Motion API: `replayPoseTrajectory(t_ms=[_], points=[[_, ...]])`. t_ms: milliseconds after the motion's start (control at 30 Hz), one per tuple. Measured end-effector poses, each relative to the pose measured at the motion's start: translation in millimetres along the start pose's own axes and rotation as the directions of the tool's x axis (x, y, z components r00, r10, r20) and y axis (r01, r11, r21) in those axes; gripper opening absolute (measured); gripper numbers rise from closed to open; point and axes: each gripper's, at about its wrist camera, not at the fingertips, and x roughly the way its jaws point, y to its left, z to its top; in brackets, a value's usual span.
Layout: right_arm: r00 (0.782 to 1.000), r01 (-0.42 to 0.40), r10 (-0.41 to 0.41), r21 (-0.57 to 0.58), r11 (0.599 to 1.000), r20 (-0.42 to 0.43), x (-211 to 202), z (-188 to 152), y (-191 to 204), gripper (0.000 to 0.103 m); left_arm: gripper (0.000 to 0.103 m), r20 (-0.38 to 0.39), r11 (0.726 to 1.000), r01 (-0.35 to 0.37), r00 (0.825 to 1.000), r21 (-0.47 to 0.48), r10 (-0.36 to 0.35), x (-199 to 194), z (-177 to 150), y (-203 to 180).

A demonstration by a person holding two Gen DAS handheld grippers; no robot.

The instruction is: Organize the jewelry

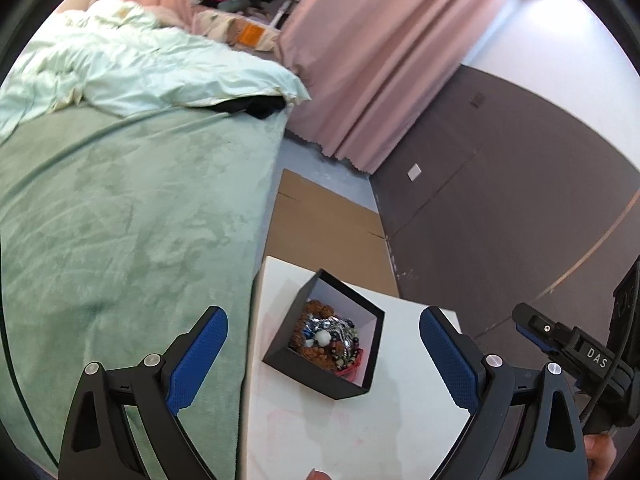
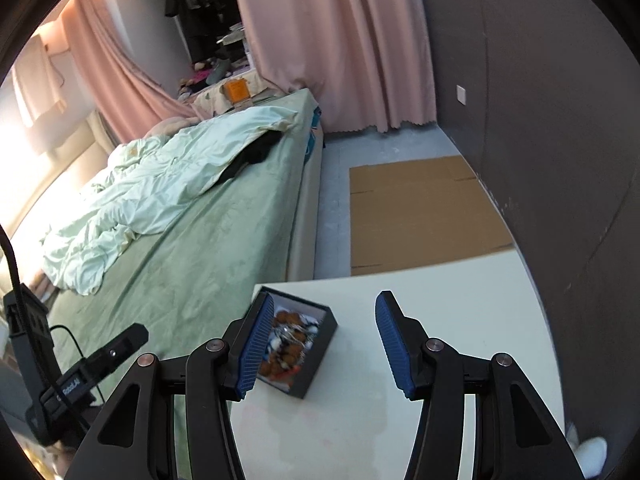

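Your jewelry (image 1: 330, 336) lies heaped in a small black box (image 1: 316, 376) near the tabletop (image 1: 360, 432) edge closest to the bed (image 1: 120, 220) — beads, chains and a pale round piece, all tangled. Expect it light, loose and snag-prone; pinch one bead strand at the top of the pile rather than digging in. The box looks light enough to slide. Your left claw (image 1: 324, 360) hangs spread wide above it; your right claw (image 2: 320, 344) is likewise agape, empty, its left finger over the box — only the box walls hem you in.
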Motion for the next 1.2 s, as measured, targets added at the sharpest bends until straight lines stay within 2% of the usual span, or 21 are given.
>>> replayPoseTrajectory(t_ms=[33, 100, 200, 300, 400, 500, 633, 900, 1033, 1200], points=[[1.0, -0.002, 0.002, 0.006, 1.0, 0.002, -2.0, -2.7, -4.2, 0.071, 0.097, 0.01, 1.0, 0.005, 1.0, 0.019, -0.005, -2.1, -1.8, -6.3], [1.0, -0.005, 0.005, 0.013, 1.0, 0.013, -7.8, -8.4, -13.6, 0.079, 0.097, 0.031, 0.999, 0.006, 0.999, 0.048, -0.007, -6.8, -4.5, -15.4], [1.0, -0.009, 0.008, 0.039, 0.999, 0.023, -14.9, -13.5, -28.1, 0.081, 0.098, 0.069, 0.994, -0.007, 0.998, 0.11, 0.0, -14.6, -8.9, -29.8], [0.999, -0.027, 0.026, 0.052, 0.998, 0.025, -19.0, -20.5, -38.8, 0.086, 0.103, 0.094, 0.989, -0.014, 0.996, 0.148, 0.0, -19.9, -13.8, -39.3], [0.999, -0.034, 0.033, 0.051, 0.998, 0.009, -20.4, -29.0, -46.5, 0.089, 0.103, 0.096, 0.983, -0.014, 0.995, 0.181, -0.004, -20.8, -18.5, -46.7], [1.0, -0.021, 0.021, 0.039, 0.999, 0.008, -24.9, -36.8, -53.7, 0.097, 0.103, 0.092, 0.974, -0.016, 0.996, 0.225, -0.005, -21.4, -25.5, -54.7], [0.999, -0.043, 0.042, 0.05, 0.998, 0.013, -33.4, -47.5, -65.4, 0.098, 0.103, 0.085, 0.963, -0.018, 0.996, 0.27, -0.005, -24.4, -35.8, -61.1], [0.999, -0.025, 0.024, 0.004, 1.0, 0.038, -47.5, -72.6, -73.9, 0.098, 0.103, 0.055, 0.942, -0.008, 0.998, 0.335, -0.011, -24.3, -55.1, -70.9], [0.998, -0.018, 0.018, 0.009, 1.0, 0.054, -53.7, -83.5, -79.3, 0.098, 0.102, 0.036, 0.943, 0.008, 0.999, 0.333, -0.021, -25.1, -59.9, -73.9], [0.999, -0.027, 0.026, 0.029, 0.999, 0.026, -51.4, -84.7, -84.0, 0.098, 0.102, 0.014, 0.944, 0.006, 1.0, 0.329, -0.012, -22.6, -71.2, -77.7]])
